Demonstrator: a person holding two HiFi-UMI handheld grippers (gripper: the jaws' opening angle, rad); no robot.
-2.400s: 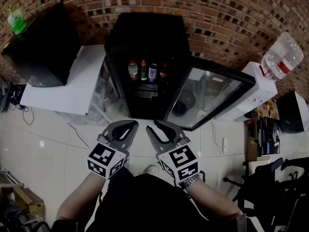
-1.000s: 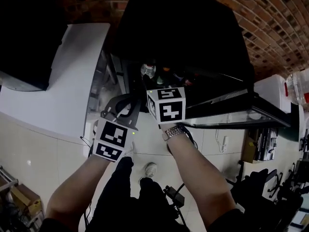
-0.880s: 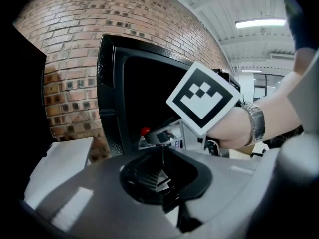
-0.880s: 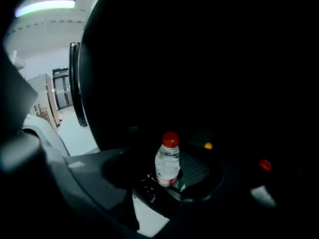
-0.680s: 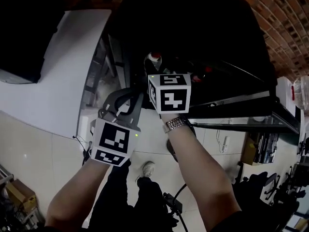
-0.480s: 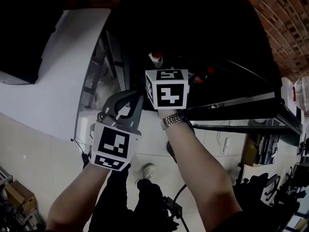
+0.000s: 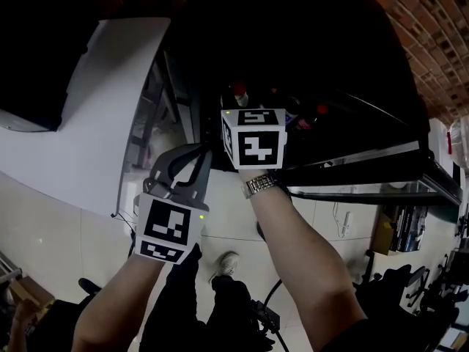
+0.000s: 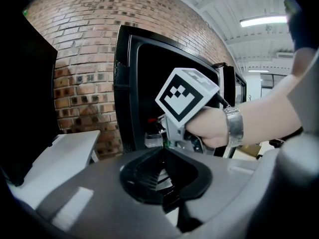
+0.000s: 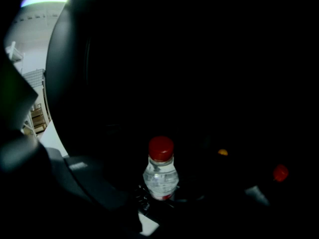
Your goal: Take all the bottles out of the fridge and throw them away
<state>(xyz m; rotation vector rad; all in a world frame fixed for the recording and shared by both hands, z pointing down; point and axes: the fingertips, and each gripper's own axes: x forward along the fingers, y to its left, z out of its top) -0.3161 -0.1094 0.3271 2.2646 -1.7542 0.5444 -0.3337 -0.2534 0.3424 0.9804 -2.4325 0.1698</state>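
A clear water bottle with a red cap (image 9: 161, 171) stands on the dark fridge shelf, and its cap (image 7: 238, 91) also shows in the head view. My right gripper (image 9: 160, 197) reaches into the fridge (image 7: 293, 42). Its jaws are closing with the bottle's lower body between them; the dark hides whether the pads press on it. Further right on the shelf are an orange cap (image 9: 223, 152) and a red cap (image 9: 280, 173). My left gripper (image 7: 199, 156) hangs outside the fridge's left front edge, shut and empty, its tips meeting (image 8: 162, 153).
The glass fridge door (image 7: 366, 189) stands open to the right. A white table (image 7: 88, 123) sits just left of the fridge against a brick wall (image 8: 84, 73). Tiled floor (image 7: 66, 240) lies below, and a water dispenser (image 7: 458, 134) is at the far right.
I have come from standing back on the floor right up to the fridge. My right gripper has gone inside toward the red-capped bottle, while the left stays low outside.
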